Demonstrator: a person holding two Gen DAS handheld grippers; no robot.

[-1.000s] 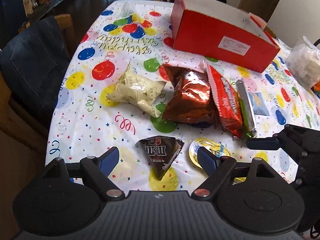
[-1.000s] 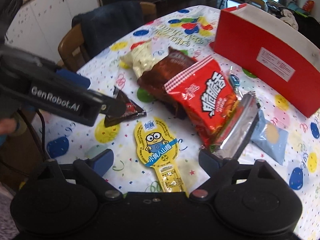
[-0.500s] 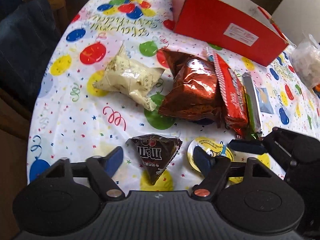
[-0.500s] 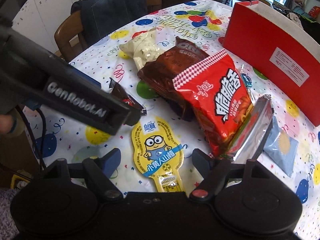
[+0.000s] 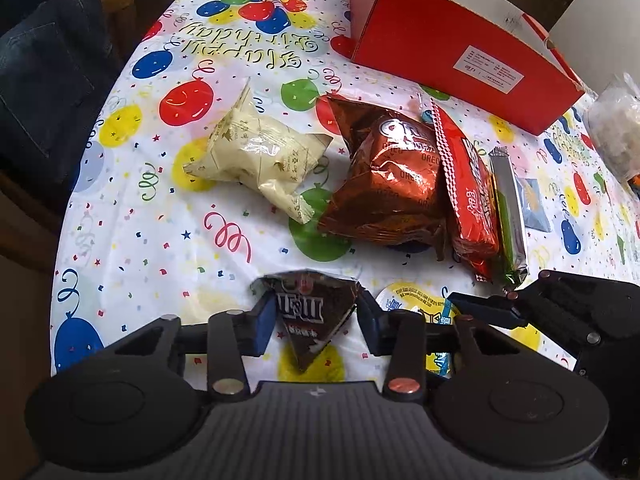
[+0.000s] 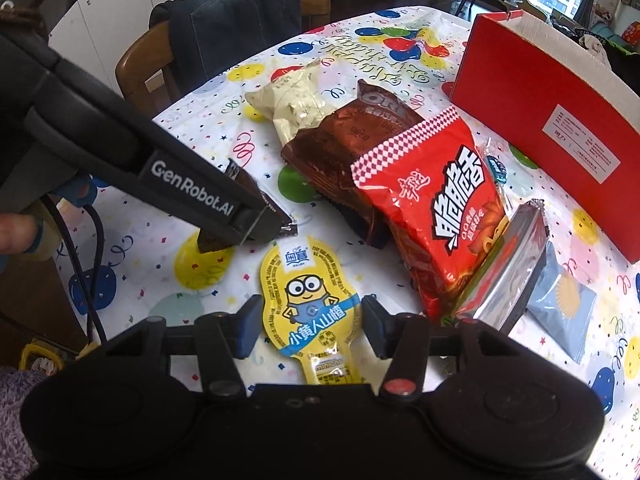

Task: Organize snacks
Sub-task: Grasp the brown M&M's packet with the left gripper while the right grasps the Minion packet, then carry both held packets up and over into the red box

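Left wrist view looks steeply down at a desk [image 5: 132, 236] covered in a balloon-print birthday cloth. The left claw [image 5: 316, 320] straddles a small brown triangular M&M's packet [image 5: 316, 312] lying flat on the cloth. Its jaws are closing, the blue pads just beside the packet's two edges; whether they already press on it I cannot tell.

Right wrist view shows the right claw [image 6: 308, 322], also tilted steeply down, over a yellow Minions hawthorn snack pack [image 6: 308, 300] shaped like a paddle. Its jaws are closing too, with the pack between them and a sliver of cloth visible on each side of it. The left claw's black body reaches in from the left, a fingertip of the person's hand [image 6: 16, 232] showing at the edge.

Beyond both claws lies a loose pile: a cream pastry packet [image 5: 256, 156], a brown Oreo bag [image 5: 392, 176], a red crisp bag [image 6: 436, 204], a silver wrapped bar [image 6: 508, 268] and a small grey-blue sachet [image 6: 564, 304]. An open red cardboard box [image 5: 460, 44] stands behind them.
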